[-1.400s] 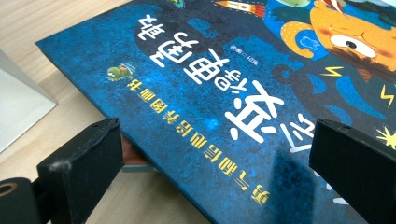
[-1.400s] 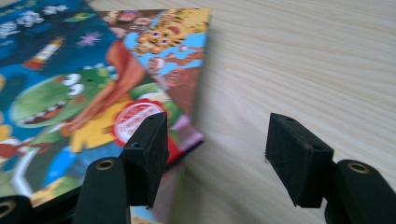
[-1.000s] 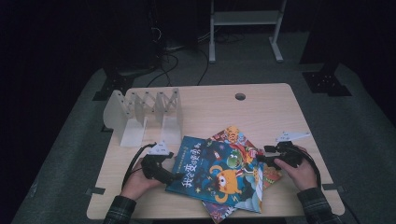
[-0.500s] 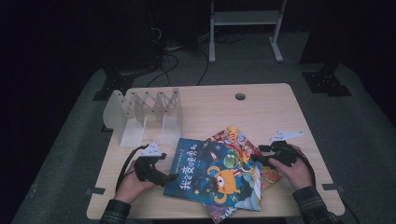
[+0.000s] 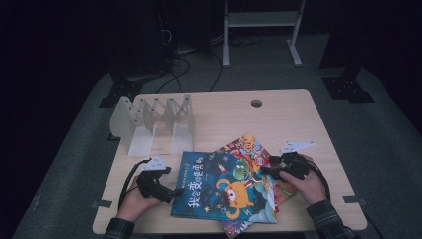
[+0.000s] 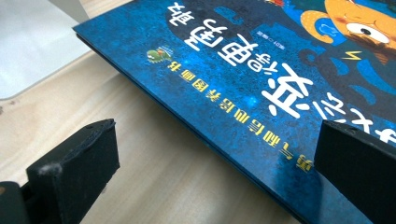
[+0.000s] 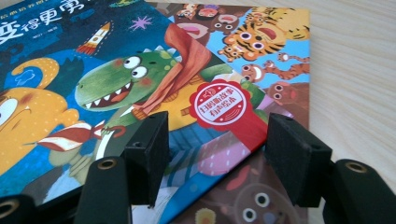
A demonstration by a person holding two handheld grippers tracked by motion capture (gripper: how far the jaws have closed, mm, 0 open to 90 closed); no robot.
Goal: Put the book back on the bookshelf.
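Blue picture book [image 5: 226,191] lay atop second picture book [image 5: 249,147] at table's [image 5: 278,119] 6 o'clock; left gripper [image 5: 171,193], jaws apart, straddled its 9 o'clock edge; right gripper [image 5: 263,172], jaws apart, over 3 o'clock corner; white file rack [image 5: 149,122] at 10 o'clock

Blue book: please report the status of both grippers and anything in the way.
Left gripper open at blue book left edge. Right gripper open over its right corner. Blue book lies on another book. White rack stands apart.

White Chinese title on blue book [image 6: 261,70]; characters too unclear to transcribe
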